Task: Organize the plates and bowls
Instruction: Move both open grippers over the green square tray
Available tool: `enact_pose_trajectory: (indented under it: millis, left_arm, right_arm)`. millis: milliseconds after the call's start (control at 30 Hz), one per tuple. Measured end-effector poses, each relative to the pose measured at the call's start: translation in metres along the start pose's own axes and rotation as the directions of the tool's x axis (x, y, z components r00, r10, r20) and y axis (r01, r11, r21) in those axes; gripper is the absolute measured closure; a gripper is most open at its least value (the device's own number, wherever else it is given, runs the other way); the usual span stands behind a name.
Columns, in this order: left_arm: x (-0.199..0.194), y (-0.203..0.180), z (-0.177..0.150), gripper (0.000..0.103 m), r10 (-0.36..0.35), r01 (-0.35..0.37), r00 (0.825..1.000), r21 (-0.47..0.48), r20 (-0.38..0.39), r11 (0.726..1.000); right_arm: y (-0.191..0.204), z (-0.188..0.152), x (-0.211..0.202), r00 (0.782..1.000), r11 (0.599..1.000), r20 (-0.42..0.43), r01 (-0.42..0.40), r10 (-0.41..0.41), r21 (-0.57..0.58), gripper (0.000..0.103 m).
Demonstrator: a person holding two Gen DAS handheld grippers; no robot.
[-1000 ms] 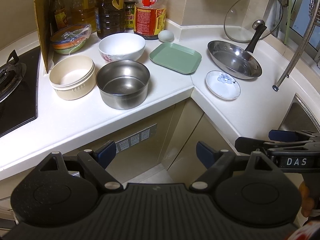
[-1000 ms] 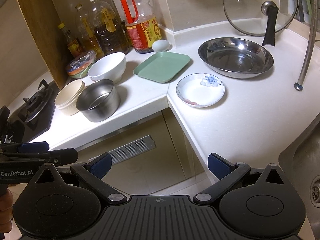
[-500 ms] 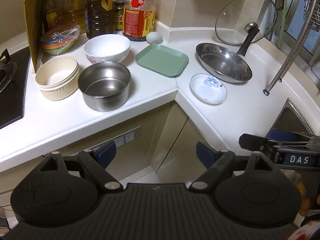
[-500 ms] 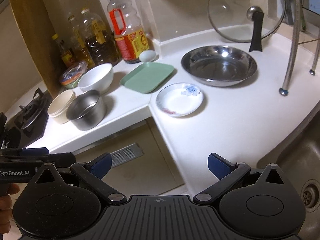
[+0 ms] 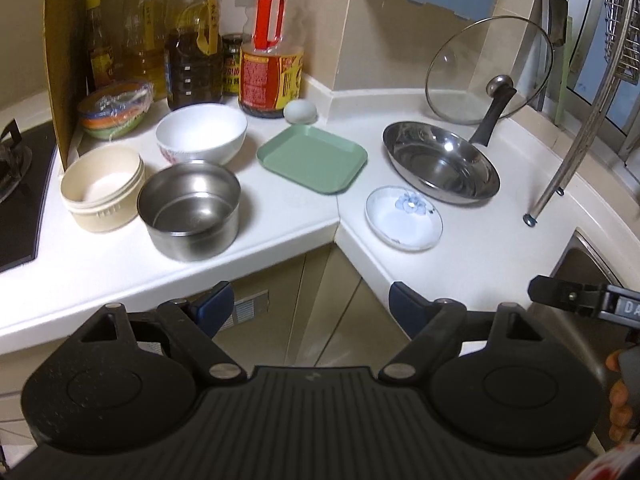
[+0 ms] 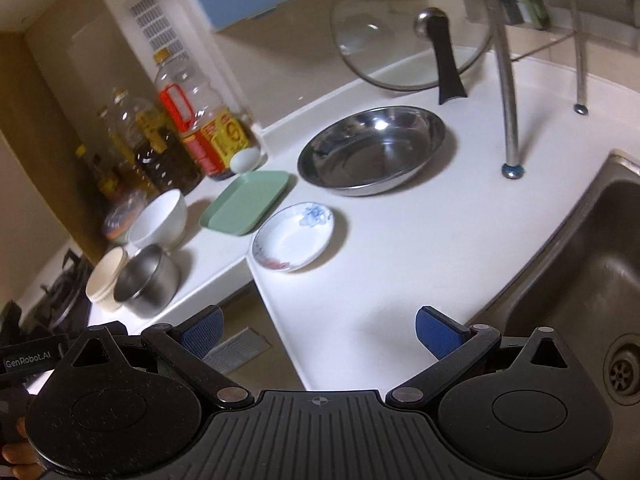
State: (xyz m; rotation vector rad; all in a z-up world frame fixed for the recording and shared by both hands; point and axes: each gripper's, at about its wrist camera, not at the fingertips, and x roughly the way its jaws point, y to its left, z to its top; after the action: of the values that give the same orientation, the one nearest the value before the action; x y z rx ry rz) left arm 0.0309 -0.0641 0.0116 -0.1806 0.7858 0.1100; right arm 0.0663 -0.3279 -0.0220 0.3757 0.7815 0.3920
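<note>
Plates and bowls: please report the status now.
Left gripper and right gripper open, empty, short of the counter. Steel bowl, white bowl, green plate, flowered dish untouched, unstacked. Nothing in the way.

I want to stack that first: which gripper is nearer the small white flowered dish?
Right, as far as I can judge. The right gripper hovers open over the counter edge just in front of the flowered dish. The left gripper, also open, hangs off the counter before the cabinet corner, dish ahead-right.
</note>
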Motion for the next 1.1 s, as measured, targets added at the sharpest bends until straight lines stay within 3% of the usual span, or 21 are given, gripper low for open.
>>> enact_pose_trajectory:
  millis: [100, 167, 300, 500, 633, 700, 733, 867, 1100]
  left_arm:
    - [0.007, -0.002, 0.005, 0.022, 0.005, -0.005, 1.0, 0.0, -0.004, 1.0]
    - [0.015, -0.002, 0.01, 0.034, -0.003, 0.003, 1.0, 0.01, -0.022, 1.0]
    - [0.03, 0.001, 0.02, 0.034, -0.012, 0.014, 0.999, 0.038, -0.033, 0.999]
    - [0.059, 0.013, 0.051, 0.035, -0.062, 0.064, 0.998, 0.08, -0.021, 0.995]
    - [0.085, 0.023, 0.078, 0.043, -0.088, 0.09, 0.996, 0.126, -0.022, 0.988]
    - [0.098, 0.028, 0.092, 0.044, -0.105, 0.108, 0.994, 0.151, -0.026, 0.983]
    - [0.106, 0.031, 0.099, 0.044, -0.11, 0.114, 0.993, 0.166, -0.029, 0.98]
    - [0.134, 0.04, 0.126, 0.062, -0.143, 0.153, 0.988, 0.226, -0.059, 0.962]
    - [0.179, 0.053, 0.165, 0.066, -0.175, 0.204, 0.978, 0.328, -0.115, 0.922]
  right_arm:
    - [-0.007, 0.003, 0.002, 1.0, 0.999, 0.012, -0.019, 0.019, 0.032, 0.001]
    - [-0.009, 0.004, 0.007, 0.999, 0.998, 0.022, -0.036, 0.035, 0.053, 0.001]
    - [-0.007, 0.009, 0.021, 1.0, 0.997, 0.007, -0.025, 0.024, 0.068, 0.001]
    - [0.005, 0.03, 0.045, 0.999, 0.996, 0.052, -0.007, 0.003, 0.085, 0.001]
    - [0.014, 0.049, 0.072, 0.998, 0.994, 0.065, 0.012, -0.019, 0.112, 0.001]
    - [0.02, 0.06, 0.088, 0.998, 0.994, 0.07, 0.001, -0.009, 0.111, 0.014]
    - [0.024, 0.066, 0.099, 0.998, 0.993, 0.065, 0.008, -0.015, 0.114, 0.026]
    - [0.04, 0.082, 0.133, 0.998, 0.994, 0.064, 0.019, -0.026, 0.112, 0.029]
    - [0.062, 0.1, 0.184, 0.997, 0.99, 0.037, 0.065, -0.07, 0.126, 0.039]
